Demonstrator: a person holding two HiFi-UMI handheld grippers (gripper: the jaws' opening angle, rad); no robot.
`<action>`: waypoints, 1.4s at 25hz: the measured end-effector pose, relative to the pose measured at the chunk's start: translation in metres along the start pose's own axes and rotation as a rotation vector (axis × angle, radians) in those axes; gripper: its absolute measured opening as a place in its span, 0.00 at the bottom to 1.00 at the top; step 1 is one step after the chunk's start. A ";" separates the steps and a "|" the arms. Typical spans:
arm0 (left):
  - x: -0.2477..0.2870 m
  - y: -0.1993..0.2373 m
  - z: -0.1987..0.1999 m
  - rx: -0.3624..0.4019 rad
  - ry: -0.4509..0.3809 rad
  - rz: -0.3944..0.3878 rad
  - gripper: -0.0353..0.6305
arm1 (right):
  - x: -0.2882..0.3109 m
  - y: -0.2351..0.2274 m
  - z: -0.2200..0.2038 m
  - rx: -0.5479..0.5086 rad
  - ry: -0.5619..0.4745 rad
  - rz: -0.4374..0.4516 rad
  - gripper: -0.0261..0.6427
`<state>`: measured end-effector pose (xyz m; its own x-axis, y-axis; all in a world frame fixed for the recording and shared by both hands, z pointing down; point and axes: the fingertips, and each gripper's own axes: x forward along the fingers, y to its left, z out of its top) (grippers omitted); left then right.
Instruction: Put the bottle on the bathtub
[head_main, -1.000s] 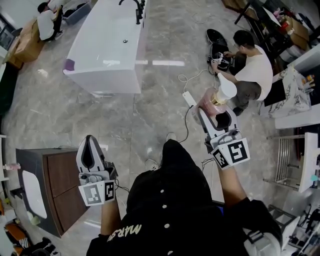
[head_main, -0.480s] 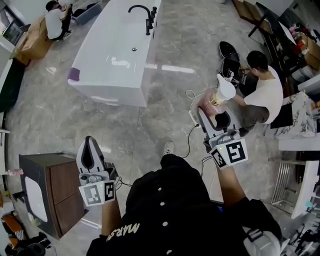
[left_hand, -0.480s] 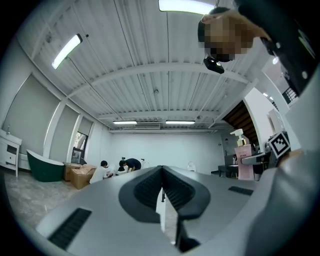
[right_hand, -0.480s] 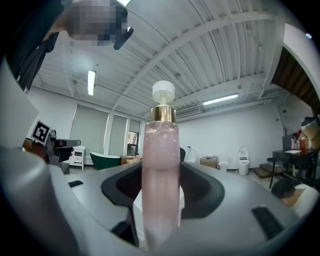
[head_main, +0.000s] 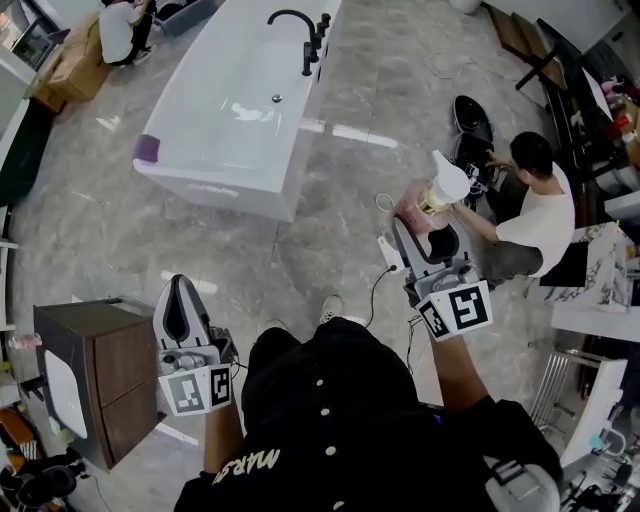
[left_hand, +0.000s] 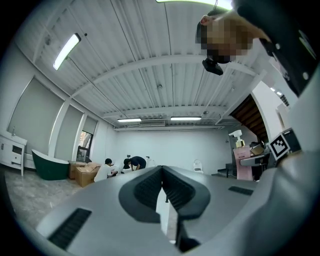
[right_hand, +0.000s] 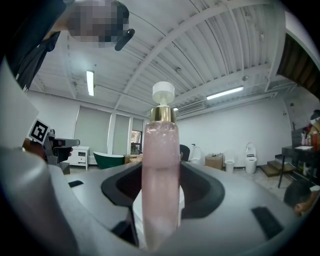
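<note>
A pink pump bottle (right_hand: 160, 170) with a gold collar and white pump head (head_main: 447, 182) stands upright between the jaws of my right gripper (head_main: 430, 228), which is shut on it. In the head view the bottle is held at the right, well short of the white bathtub (head_main: 215, 130) at the upper left, which has a black tap (head_main: 305, 40) on its rim. My left gripper (head_main: 181, 310) hangs at the lower left with its jaws shut and nothing in them; its own view shows the jaw pads (left_hand: 161, 187) pressed together.
A dark wooden cabinet (head_main: 90, 380) stands at the lower left. A person in a white shirt (head_main: 535, 215) crouches on the right beside black gear, with cables (head_main: 385, 270) across the marble floor. More people and cardboard boxes (head_main: 70, 55) are at the far upper left.
The view has shifted forward: the bathtub and the crouching person appear nearer and lower in frame. Both grippers hold their places, the right still shut on the bottle.
</note>
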<state>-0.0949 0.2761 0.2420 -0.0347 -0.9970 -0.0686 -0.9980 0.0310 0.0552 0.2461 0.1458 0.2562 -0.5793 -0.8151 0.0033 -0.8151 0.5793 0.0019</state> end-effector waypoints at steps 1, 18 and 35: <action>0.004 0.001 -0.004 -0.003 0.009 0.001 0.07 | 0.007 -0.001 -0.002 0.002 0.005 0.001 0.37; 0.201 0.103 -0.020 -0.025 0.000 -0.182 0.07 | 0.187 0.006 -0.010 -0.015 0.021 -0.097 0.37; 0.327 0.130 -0.084 -0.047 0.172 -0.209 0.07 | 0.372 -0.015 -0.143 0.021 0.202 0.010 0.37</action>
<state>-0.2317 -0.0518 0.3107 0.1854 -0.9788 0.0868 -0.9788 -0.1762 0.1043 0.0431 -0.1659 0.4002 -0.5765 -0.7913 0.2038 -0.8106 0.5853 -0.0201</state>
